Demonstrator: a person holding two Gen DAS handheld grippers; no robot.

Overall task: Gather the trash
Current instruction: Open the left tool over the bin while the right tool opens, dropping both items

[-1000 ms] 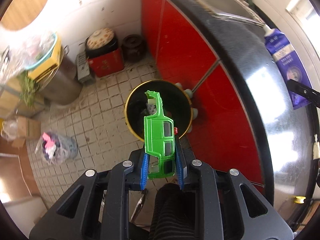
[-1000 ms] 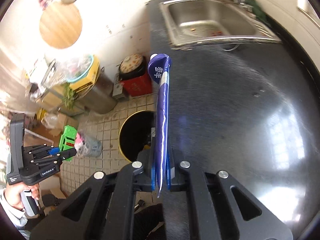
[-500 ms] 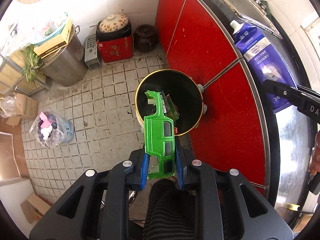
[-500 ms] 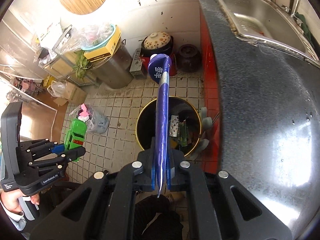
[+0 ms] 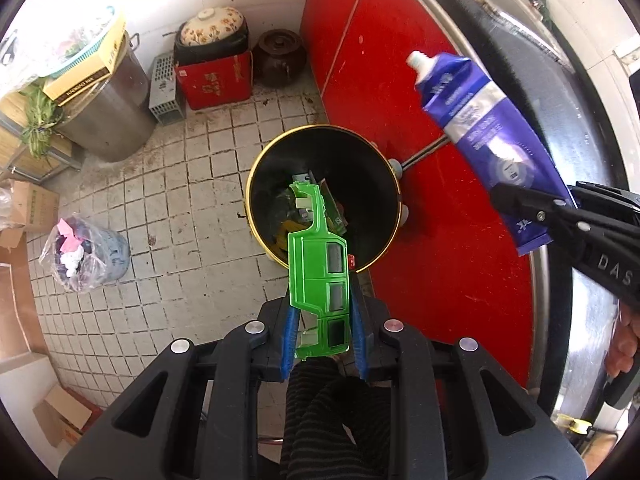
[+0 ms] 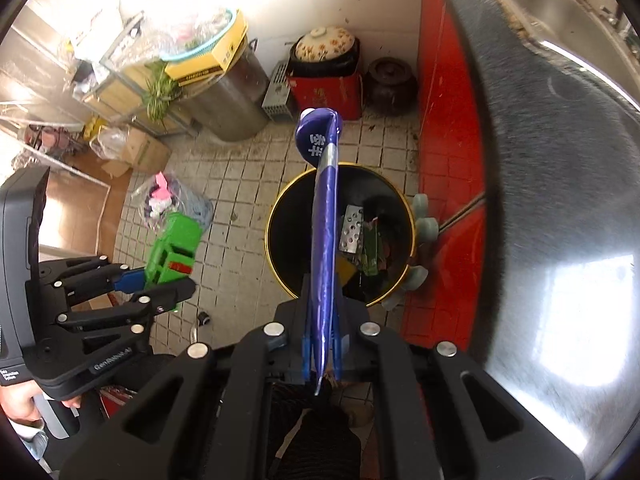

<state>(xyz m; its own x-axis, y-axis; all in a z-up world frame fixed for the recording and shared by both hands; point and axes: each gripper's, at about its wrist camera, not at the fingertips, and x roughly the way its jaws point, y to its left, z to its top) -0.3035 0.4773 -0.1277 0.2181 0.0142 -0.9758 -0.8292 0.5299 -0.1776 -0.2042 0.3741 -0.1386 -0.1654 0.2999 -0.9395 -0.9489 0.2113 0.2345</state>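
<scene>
In the left wrist view, the bin [image 5: 323, 200] had grown larger at centre frame, so a drop looked near; the left claw [image 5: 323, 332] gripped the green toy shell [image 5: 318, 272], long axis pointing up-frame over the rim. In the right wrist view, the right claw [image 6: 322, 350] clenched the blue tube [image 6: 323, 216], cap up-frame, now lengthwise across the bin.

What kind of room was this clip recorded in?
Most likely a home kitchen: a dark stone countertop with a stainless steel sink set in it tops glossy red cabinet doors, and a floral-lidded clay pot sits above the small-tiled floor.
</scene>
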